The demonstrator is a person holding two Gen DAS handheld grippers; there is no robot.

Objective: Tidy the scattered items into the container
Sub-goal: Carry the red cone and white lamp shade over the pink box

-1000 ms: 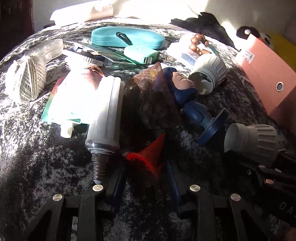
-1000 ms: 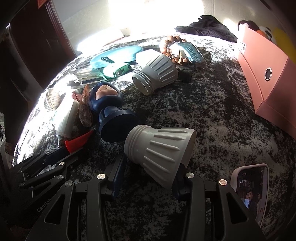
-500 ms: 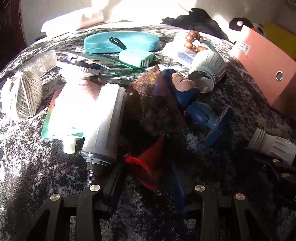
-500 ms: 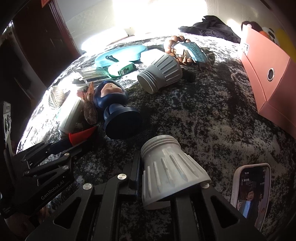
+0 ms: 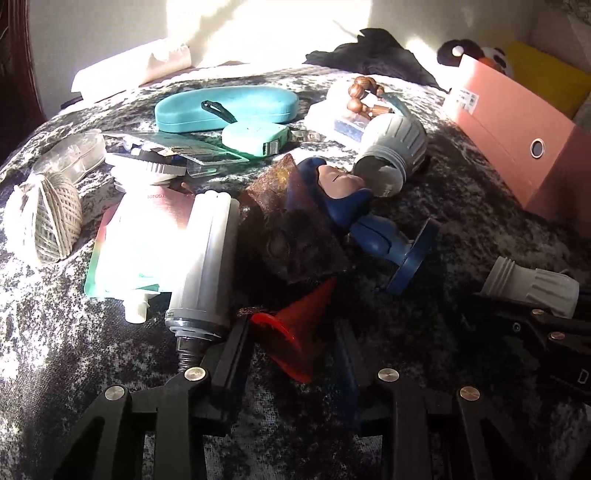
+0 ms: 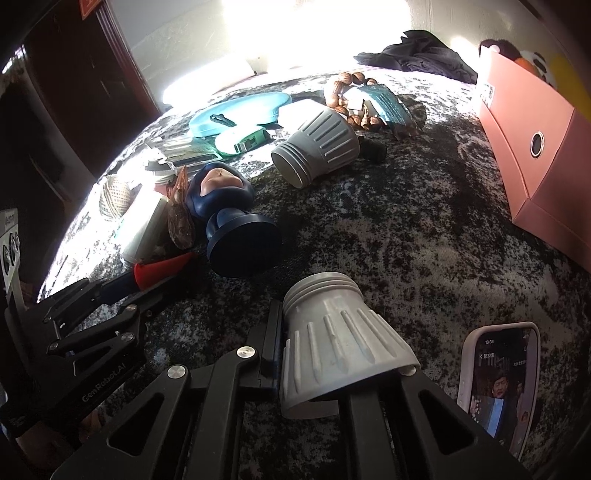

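A: Grey ribbed cap [image 6: 334, 341] sits clamped in the right gripper [image 6: 332, 373], near right; carry it level toward the far-right pink box [image 6: 532, 147].

B: And the left gripper [image 5: 291, 347]?

A: Wide open around the red cone [image 5: 295, 328]; close squarely, clear of the white tube [image 5: 205, 258] at its left.

Strong sunlight washes over a pale wall [image 5: 258, 22] and the far edge of a surface covered in mottled black-and-white fabric [image 6: 406, 236], while dark wooden furniture [image 6: 74, 92] stands in shadow at the left side.
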